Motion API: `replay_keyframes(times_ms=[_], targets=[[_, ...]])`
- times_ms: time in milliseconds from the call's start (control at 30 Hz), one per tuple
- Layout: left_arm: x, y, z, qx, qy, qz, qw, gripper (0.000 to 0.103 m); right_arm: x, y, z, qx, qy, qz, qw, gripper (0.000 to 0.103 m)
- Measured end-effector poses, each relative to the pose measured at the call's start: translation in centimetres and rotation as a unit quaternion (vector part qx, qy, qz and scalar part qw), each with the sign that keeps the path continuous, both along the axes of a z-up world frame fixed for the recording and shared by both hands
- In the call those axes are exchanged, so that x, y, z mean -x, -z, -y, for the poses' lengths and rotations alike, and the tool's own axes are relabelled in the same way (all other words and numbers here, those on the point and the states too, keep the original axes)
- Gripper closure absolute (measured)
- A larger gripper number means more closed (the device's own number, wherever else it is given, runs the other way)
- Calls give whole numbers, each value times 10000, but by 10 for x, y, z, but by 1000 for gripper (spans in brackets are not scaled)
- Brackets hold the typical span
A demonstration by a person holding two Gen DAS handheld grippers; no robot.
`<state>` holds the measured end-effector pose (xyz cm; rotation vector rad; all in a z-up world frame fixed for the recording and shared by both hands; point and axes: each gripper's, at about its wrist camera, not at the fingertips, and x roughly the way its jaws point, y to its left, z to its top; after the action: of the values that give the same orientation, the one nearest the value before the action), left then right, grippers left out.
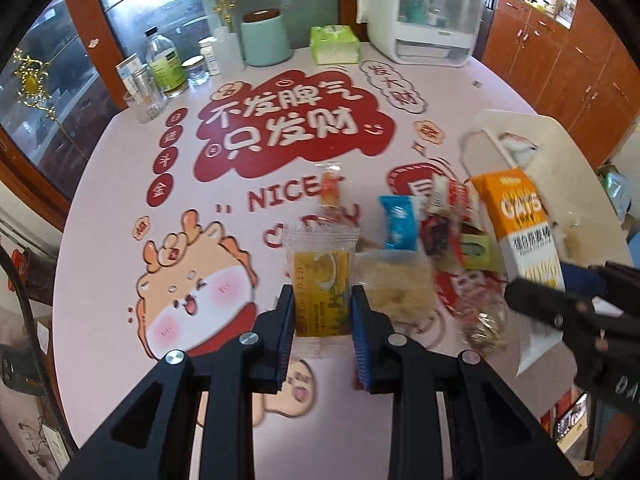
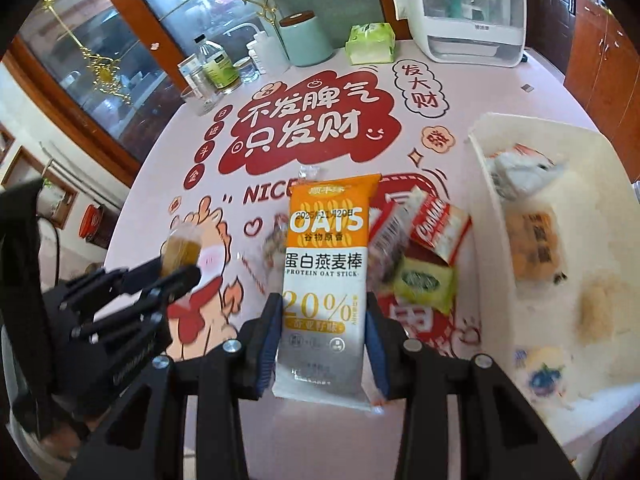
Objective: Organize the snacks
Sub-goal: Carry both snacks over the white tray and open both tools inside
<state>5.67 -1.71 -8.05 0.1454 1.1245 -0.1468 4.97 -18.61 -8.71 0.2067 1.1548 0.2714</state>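
Snacks, loose, on round pink table (image 1: 120, 184) printed with red lettering and a cartoon dragon.

Item 1: orange-and-white foil "OATS" protein oat stick packet (image 2: 325, 280). Clamped at its lower half between the blue pads of the right gripper (image 2: 325, 344); held upright above the table, near edge.

Item 2: clear plastic sachet with yellow contents (image 1: 322, 280). Pinched at both sides by the left gripper (image 1: 323, 320), at near centre of the table.

Item 3: white plastic bin (image 2: 592, 184), right side of the table, already holding several wrapped snacks, including an orange biscuit pack and a blueberry-printed pack.

Item 4: unsorted pile between sachet and bin: blue wrapper (image 1: 398, 222), red-and-white striped packet (image 2: 438, 226), yellow-green sachet (image 2: 426, 282), pale noodle-like cake (image 1: 394, 284).

Far edge: mint canister, tissue pack, bottles, white appliance.

Risks, as judged: slick foil gripped low may pivot or slip during transfer to the bin; both grippers loaded and near each other, so crossing paths could collide; the trailing packet may sweep the pile off the near edge.
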Motion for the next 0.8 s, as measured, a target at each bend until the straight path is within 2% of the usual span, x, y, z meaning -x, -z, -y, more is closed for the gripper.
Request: replay_keyframes(times_ms=[200,433,800], targets=[[17,-12,45,92,275,-8,9996,78,33,-6,36,-56,77,49,9999,63],[32,-29,109,33,750,122,9971,78,58,-22,96,-162,584,338,9976,63],[35,-53,195,23,1359,396,9899,78,76,-35,176,-355,1211,574,9903,63]])
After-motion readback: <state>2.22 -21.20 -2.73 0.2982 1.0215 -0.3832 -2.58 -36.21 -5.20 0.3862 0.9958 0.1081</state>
